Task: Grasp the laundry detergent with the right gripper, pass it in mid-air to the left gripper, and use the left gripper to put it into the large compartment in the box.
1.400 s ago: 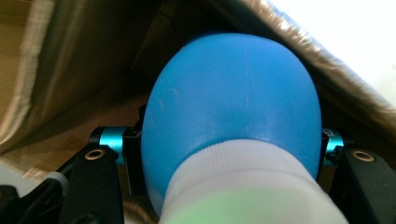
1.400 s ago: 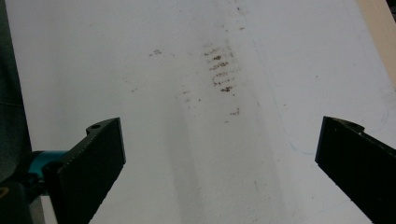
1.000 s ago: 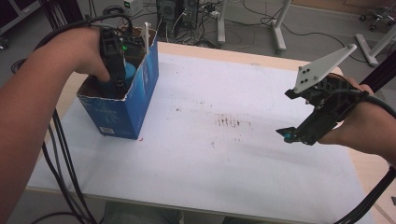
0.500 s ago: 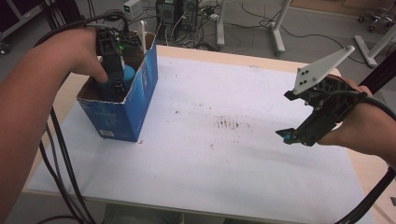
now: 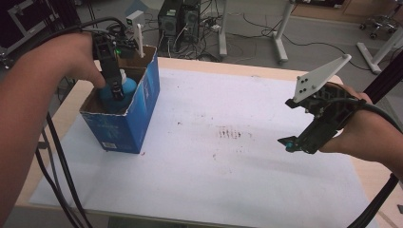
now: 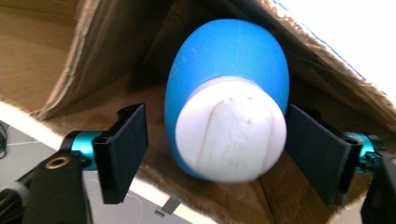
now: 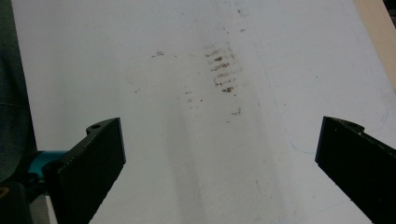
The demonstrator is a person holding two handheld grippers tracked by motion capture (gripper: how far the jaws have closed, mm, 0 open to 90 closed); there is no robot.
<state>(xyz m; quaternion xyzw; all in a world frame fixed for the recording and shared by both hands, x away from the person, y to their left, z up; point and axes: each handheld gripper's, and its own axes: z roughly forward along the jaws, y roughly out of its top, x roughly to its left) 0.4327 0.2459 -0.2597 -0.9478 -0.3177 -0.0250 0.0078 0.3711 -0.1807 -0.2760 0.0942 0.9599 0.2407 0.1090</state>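
**Bottle let go inside the box**

The white-covered table takes up most of the room's middle, bare but for a patch of dark smudges that lies out ahead of the right gripper. That gripper hangs above the sheet, well apart from everything else, its jaws spread wide with only the white cover between them; it has no part in the work at present.

Far across from it, at the other end of the table, stands the blue cardboard box, open at the top. The left gripper reaches down into it from above. Right under its tips stands the blue bottle with its white cap pointing up at the gripper, down in a corner of the box.

The left jaws have just been opening. The bottle sits between them, and a clear gap shows on one side; on the other the pad stands close by the cap, touching or not I cannot tell. I would say the grip is released.

By my reading, the step in hand is the drop-off: the bottle is in the box and let go. The next move calls for the left gripper to rise straight up, jaws kept apart, so neither pad catches the cap or the torn cardboard rim just beside them.
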